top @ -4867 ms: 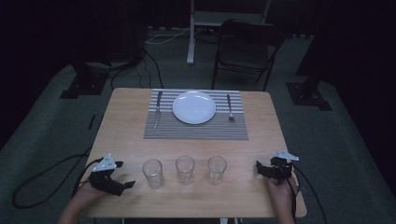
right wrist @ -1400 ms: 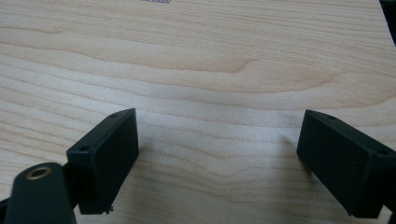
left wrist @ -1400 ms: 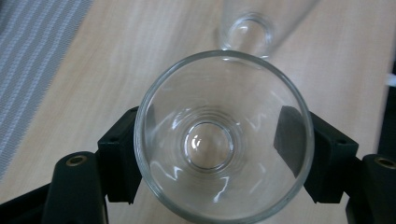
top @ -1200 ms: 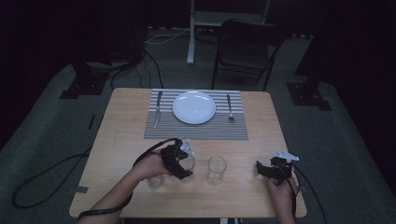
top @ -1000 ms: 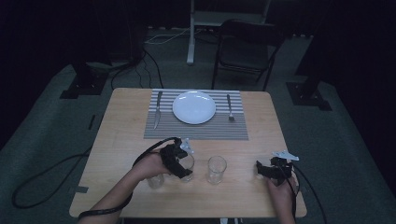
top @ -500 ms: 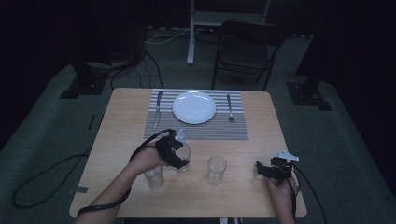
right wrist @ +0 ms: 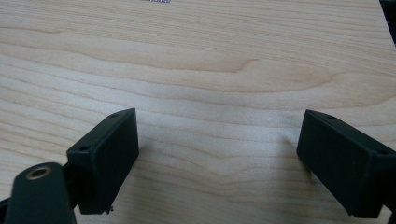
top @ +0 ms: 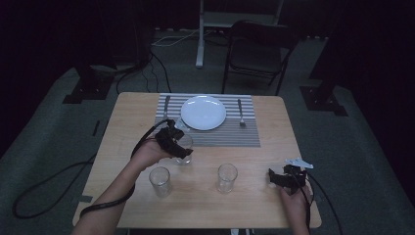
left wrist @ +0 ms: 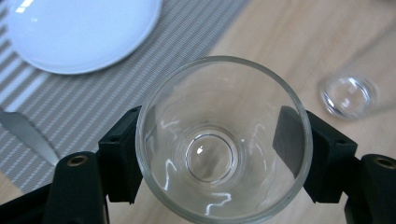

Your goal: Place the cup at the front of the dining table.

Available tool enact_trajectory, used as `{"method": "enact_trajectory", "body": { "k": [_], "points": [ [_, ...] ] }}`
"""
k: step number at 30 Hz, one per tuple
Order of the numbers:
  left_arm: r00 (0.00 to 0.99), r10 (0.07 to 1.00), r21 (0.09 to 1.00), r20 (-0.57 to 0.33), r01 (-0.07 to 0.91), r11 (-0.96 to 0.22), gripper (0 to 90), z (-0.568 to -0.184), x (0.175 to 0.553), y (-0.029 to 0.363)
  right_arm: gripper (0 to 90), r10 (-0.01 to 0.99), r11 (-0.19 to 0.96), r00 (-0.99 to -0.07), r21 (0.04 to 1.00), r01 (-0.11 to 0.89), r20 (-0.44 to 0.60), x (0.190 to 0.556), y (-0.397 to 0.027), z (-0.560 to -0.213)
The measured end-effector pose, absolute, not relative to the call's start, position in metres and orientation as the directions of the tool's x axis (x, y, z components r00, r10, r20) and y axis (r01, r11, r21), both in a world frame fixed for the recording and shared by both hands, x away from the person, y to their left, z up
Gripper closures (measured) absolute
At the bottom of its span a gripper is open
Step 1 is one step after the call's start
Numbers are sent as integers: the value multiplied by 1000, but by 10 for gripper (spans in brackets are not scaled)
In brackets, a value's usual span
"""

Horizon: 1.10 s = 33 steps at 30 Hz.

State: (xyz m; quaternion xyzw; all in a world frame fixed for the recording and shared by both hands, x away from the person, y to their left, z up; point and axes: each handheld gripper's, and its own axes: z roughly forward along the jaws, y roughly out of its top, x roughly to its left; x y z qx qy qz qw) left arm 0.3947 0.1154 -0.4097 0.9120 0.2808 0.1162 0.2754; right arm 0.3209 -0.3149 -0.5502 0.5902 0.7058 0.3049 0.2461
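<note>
Left gripper view: glass [left wrist: 223,140] between hand-held gripper [left wrist: 217,151] jaws.

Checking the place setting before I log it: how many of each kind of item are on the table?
Glasses: 3, at, and one in the left gripper
Plate: 1
Fork: 1
Knife: 1
Placemat: 1
Total: 7

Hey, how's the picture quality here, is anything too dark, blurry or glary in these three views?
High view: dim overall, the surroundings nearly black, the table barely lit. Left gripper view: bright, small white glints inside the held glass, the other glass soft and smeared, the plate slightly washed out. Right gripper view: evenly lit, wood grain sharp, soft shadows beside the black jaws.
</note>
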Motion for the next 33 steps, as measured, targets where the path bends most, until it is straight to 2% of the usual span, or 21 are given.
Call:
{"method": "enact_trajectory", "body": {
  "k": [22, 33],
  "points": [
    [588, 808, 633, 23, 617, -467, 286, -424, 465, 137, 125, 983, 118, -183, 721, 683, 12, 321, -315, -550],
    [520, 853, 629, 31, 653, -421, 286, -437, 494, 135, 125, 983, 118, -183, 721, 683, 12, 321, -315, -550]
  ]
}}
